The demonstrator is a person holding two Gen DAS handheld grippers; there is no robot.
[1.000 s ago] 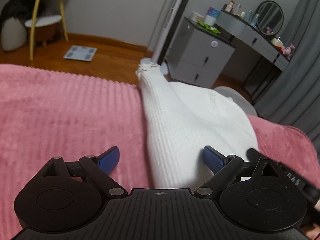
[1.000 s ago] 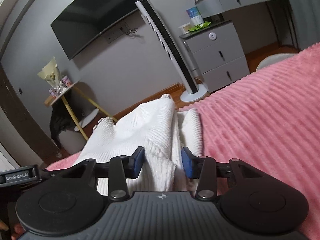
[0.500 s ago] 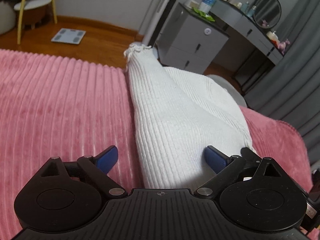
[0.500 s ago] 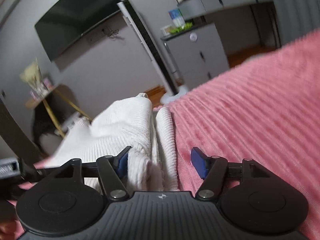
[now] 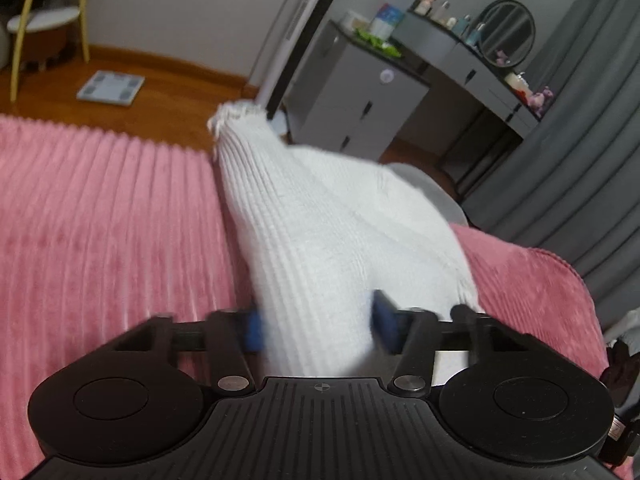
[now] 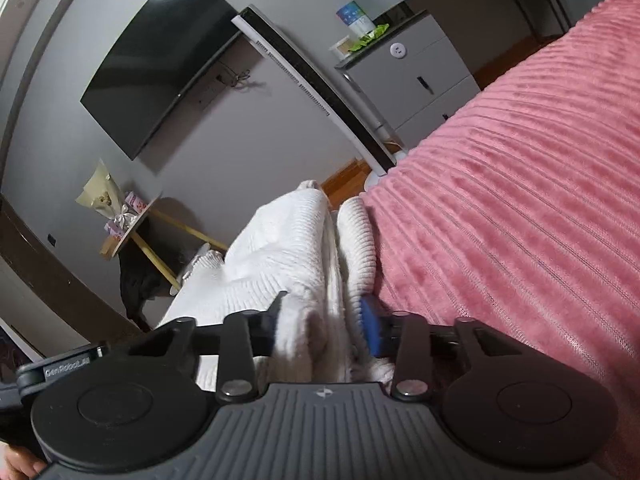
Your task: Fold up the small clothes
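Note:
A white ribbed knit garment (image 5: 320, 220) lies in a long bunch across the pink ribbed blanket (image 5: 100, 220) of a bed. My left gripper (image 5: 320, 328) straddles its near end; the jaws are closing, and both blue pads touch the knit that fills the gap. In the right wrist view the same garment (image 6: 288, 240) shows stacked folds beside the blanket (image 6: 500, 200). My right gripper (image 6: 322, 320) is closing too, with a thick bunch of folds squeezed between its pads. The left view is motion-blurred.
Beyond the bed's far edge are a wooden floor with a bathroom scale (image 5: 110, 88), a tower fan (image 5: 296, 40), a grey drawer cabinet (image 5: 360, 100) and a dressing table with a round mirror (image 5: 508, 32). A wall TV (image 6: 156, 60) and a side table (image 6: 132, 224) stand at the left.
Both grippers have narrowed from wide open onto the white knit. The right gripper has rolled and sunk a little; the garment's folds now bunch between its pads.

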